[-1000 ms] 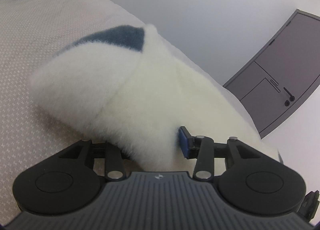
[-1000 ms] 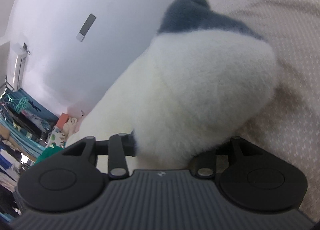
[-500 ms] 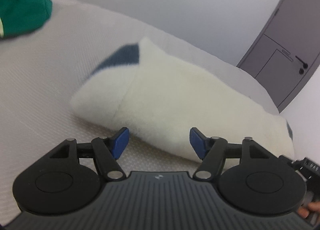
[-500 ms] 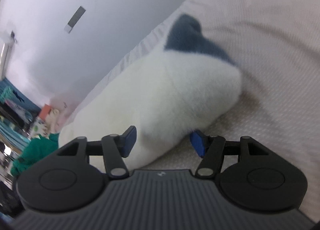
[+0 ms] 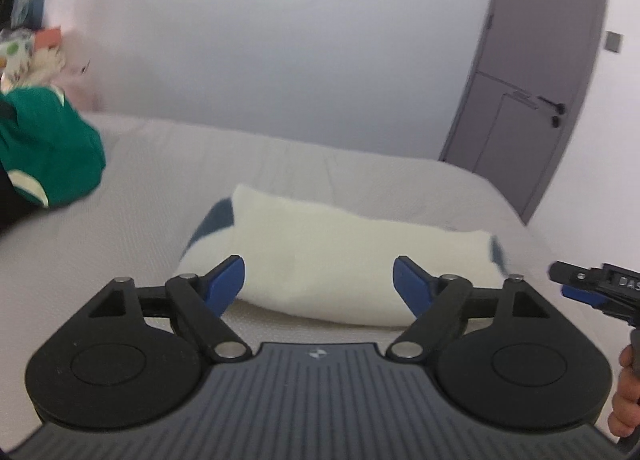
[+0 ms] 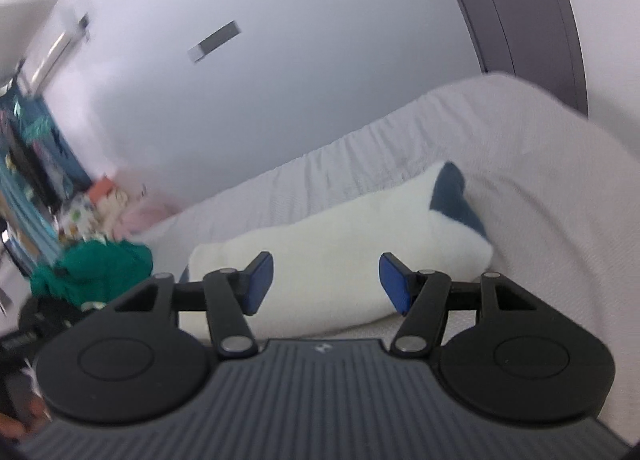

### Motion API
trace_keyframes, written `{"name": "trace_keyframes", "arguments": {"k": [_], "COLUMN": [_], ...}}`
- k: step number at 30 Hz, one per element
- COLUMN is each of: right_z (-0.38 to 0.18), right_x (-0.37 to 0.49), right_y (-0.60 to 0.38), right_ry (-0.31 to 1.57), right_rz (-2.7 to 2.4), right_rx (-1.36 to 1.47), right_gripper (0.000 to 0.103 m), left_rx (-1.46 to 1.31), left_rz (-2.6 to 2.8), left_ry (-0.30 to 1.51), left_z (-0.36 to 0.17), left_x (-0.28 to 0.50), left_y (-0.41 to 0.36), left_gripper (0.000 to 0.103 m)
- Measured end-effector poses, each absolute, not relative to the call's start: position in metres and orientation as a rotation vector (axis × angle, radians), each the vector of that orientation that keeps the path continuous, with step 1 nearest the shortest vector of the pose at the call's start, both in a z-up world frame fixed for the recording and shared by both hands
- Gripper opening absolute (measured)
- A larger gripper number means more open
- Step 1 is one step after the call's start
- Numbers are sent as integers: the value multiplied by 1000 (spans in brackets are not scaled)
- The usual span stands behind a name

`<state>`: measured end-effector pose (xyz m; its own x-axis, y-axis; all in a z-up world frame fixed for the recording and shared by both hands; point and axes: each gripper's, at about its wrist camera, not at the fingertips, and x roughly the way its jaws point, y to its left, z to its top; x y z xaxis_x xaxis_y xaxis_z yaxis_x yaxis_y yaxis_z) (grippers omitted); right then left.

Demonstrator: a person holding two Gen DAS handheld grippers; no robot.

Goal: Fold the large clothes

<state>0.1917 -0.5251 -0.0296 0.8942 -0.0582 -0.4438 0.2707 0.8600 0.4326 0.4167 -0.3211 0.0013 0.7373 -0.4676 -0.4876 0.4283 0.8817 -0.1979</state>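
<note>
Your folded white fleece garment (image 5: 340, 256) lies on the bed (image 5: 160, 196); left gripper (image 5: 319, 284) just opening, right gripper (image 6: 326, 280) apart, both empty, above it.

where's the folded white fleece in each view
Left wrist: the folded white fleece lies centre, on the bed, just beyond the open left tool.
Right wrist: centre, slanting up to the right, beyond the open right tool.
Shared landmark: the green garment, far left in both.
</note>
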Motion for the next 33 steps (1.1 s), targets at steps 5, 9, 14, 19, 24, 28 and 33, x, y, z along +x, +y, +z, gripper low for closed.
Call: {"name": "trace_keyframes", "arguments": {"k": [5, 9, 14, 19, 24, 28, 33], "right_z": [-3, 12, 23, 22, 12, 2, -9], "right_x": [156, 126, 97, 76, 64, 57, 53], "right_y": [-497, -472, -439, -416, -404, -395, -388], "right_ry": [403, 381, 353, 347, 325, 324, 331], "right_rz": [-144, -116, -78, -54, -65, -72, -77], "right_rx": [434, 347, 243, 202, 188, 179, 168], "right_gripper": [62, 62, 62, 62, 62, 62, 62], "left_rx": [-44, -30, -13, -22, -1, -3, 0], "left_rz": [-518, -518, -502, -511, -506, -497, -509], "left_ry": [513, 491, 453, 411, 373, 370, 396], "left_z": [32, 33, 44, 53, 50, 38, 19], "left_x": [351, 290, 243, 202, 179, 177, 181], "left_y": [-298, -281, -262, -244, -237, -232, -230], "left_gripper": [96, 100, 101, 102, 102, 102, 102]}}
